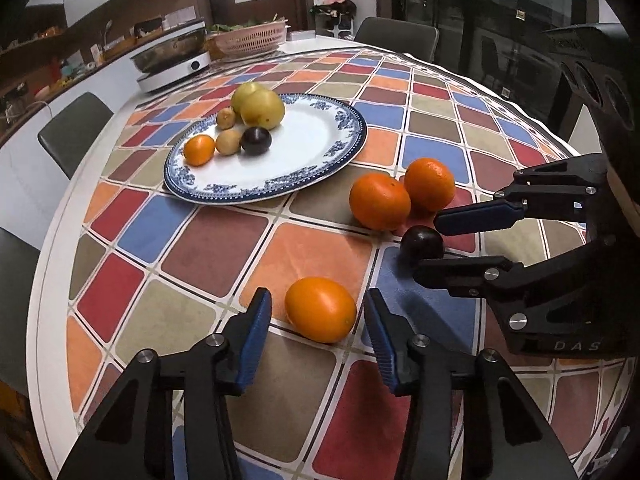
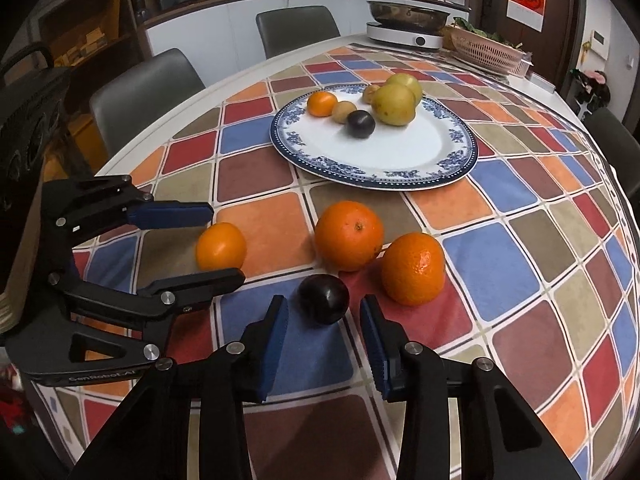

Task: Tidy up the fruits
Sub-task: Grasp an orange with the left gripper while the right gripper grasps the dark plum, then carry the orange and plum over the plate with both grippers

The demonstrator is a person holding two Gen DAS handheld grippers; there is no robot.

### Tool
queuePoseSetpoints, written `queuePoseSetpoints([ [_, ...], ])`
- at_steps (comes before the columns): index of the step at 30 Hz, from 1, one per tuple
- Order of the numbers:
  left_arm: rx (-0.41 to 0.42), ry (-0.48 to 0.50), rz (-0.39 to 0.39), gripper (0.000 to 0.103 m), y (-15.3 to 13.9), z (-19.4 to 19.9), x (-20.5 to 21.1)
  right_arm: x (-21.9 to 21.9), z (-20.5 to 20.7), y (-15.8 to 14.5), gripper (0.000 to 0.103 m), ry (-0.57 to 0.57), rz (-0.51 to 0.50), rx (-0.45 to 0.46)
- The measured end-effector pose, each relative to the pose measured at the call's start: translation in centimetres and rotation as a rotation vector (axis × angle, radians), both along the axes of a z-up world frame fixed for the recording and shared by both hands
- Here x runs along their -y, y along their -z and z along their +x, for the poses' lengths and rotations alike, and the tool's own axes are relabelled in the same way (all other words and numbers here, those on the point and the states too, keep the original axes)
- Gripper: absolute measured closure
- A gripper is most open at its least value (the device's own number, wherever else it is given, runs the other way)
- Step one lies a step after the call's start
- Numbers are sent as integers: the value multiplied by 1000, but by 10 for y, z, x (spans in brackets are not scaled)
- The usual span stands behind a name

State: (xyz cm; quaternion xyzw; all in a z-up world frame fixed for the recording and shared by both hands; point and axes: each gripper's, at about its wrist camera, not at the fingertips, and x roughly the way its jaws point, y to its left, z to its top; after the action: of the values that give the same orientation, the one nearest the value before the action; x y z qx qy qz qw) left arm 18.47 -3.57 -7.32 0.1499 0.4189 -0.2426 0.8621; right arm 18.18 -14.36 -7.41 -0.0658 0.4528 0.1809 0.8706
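Looking across the table (image 1: 48, 280) with its checked cloth (image 1: 216, 248), we see the blue-rimmed plate (image 1: 352, 120) already carrying two pale yellow-green fruits, two small brown ones, a dark plum and a small orange, while four fruits lie loose on the cloth nearer to us. The biggest risk sits with the two large oranges (image 2: 349, 235), which touch one another and lie just beside the loose dark plum (image 2: 324, 298): if we sweep the right gripper (image 2: 324, 312) forward carelessly, its outer finger could nudge them and send one rolling toward the table edge. That gripper's jaws are spread either side of the plum, and we see a gap on both sides, so nothing is pinched yet; closing off-centre would squirt the smooth round fruit out along the cloth. The same hazard applies to the left gripper (image 1: 318, 312), whose blue pads (image 1: 256, 340) stand apart around the small smooth orange fruit (image 1: 320, 309) without pressing it. We judge that both fruits lie near the fingertips, not deep between the pads, so a shallow bite may slip during the lift. The two tools also work close together, and they could knock each other.
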Motion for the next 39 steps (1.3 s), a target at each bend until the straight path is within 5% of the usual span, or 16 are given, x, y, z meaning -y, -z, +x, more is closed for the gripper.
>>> queuePoseSetpoints([
  [15,-42,-58,-45,67,0,2,-2,1,2,4,74,11,26,-14],
  [39,102,-164,-80,67,-76,-33,-2,16,-32,-70,74,21,93,172],
])
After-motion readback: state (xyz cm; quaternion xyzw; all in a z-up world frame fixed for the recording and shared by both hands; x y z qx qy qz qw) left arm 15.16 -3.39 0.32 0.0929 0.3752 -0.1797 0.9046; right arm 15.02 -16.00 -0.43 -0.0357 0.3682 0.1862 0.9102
